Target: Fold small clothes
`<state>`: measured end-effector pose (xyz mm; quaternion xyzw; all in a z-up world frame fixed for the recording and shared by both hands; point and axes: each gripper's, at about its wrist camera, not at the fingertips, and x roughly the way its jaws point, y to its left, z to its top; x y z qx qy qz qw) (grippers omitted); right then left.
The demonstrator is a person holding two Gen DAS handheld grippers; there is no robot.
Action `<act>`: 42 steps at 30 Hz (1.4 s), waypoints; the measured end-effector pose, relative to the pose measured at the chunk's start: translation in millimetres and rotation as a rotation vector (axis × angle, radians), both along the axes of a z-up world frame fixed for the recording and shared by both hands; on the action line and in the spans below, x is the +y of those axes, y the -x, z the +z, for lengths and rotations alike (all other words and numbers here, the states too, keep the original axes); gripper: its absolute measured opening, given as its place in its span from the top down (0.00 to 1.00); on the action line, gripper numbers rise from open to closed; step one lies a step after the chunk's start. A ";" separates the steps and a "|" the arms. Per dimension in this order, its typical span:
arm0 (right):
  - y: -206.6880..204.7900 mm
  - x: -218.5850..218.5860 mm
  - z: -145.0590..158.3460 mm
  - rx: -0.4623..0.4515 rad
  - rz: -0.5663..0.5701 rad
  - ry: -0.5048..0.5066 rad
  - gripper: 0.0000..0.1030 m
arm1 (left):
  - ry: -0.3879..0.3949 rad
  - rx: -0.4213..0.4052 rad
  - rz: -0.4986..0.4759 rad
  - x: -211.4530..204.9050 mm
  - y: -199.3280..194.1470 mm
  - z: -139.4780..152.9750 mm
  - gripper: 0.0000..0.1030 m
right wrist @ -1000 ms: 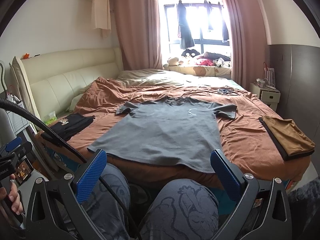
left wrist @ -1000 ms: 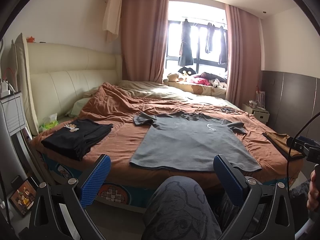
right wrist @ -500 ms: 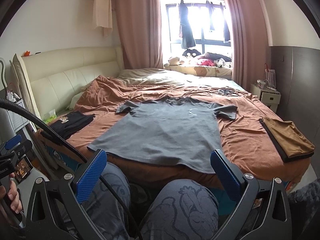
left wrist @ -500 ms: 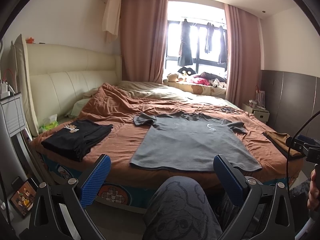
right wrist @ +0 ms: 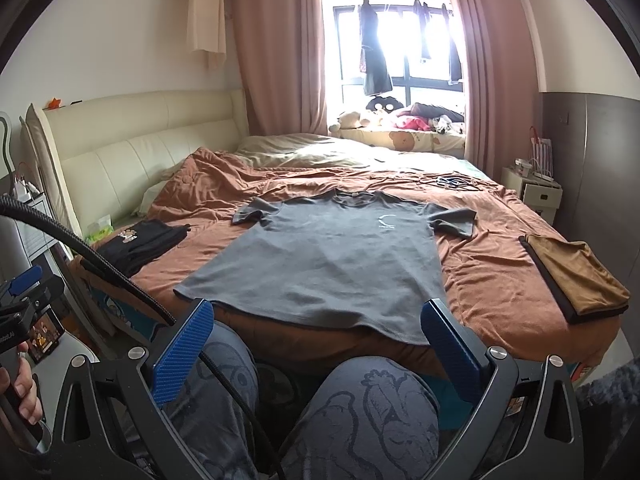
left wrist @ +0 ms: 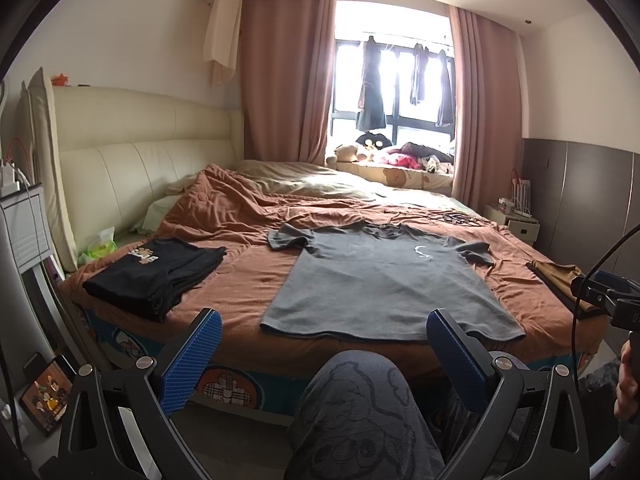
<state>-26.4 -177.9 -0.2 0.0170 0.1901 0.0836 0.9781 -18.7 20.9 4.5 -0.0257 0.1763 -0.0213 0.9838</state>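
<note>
Two grippers — left gripper [left wrist: 323, 354] | right gripper [right wrist: 318, 338] — both spread wide, empty | grey T-shirt [right wrist: 336, 262] flat, untouched

Left wrist view: set low at the foot side of the bed [left wrist: 240, 292], behind the left tool [left wrist: 320, 344], facing across the mattress toward the window [left wrist: 400, 92]. Right wrist view: same low station behind the right tool [right wrist: 316, 334], slightly farther right, same heading. Both well back from the bedding, over the knees [right wrist: 376, 408]. Shared in both: grey T-shirt [left wrist: 384, 280] [right wrist: 332, 264], black folded pile [left wrist: 156, 272] [right wrist: 140, 244], headboard [left wrist: 140, 168] [right wrist: 140, 140], window [right wrist: 404, 40].
</note>
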 end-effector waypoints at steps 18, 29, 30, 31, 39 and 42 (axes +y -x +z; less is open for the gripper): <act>-13.6 -0.4 30.3 0.022 -0.006 -0.028 0.00 | 0.040 0.009 0.001 14.5 -11.0 3.1 0.00; -77.1 19.2 33.3 0.037 0.048 0.014 0.00 | 0.066 0.007 0.047 28.0 -56.3 5.1 0.00; -84.1 20.6 33.3 0.034 0.053 0.011 0.00 | 0.070 0.011 0.055 31.0 -61.6 4.1 0.00; -90.6 21.1 33.0 0.030 0.058 0.007 0.00 | 0.074 0.017 0.062 35.0 -67.4 2.7 0.00; -151.8 23.6 27.9 0.047 0.077 0.011 0.00 | 0.107 0.062 0.124 68.6 -116.7 -2.8 0.00; -181.1 27.7 27.0 0.078 0.090 0.016 0.00 | 0.110 0.077 0.134 73.7 -138.5 -3.2 0.00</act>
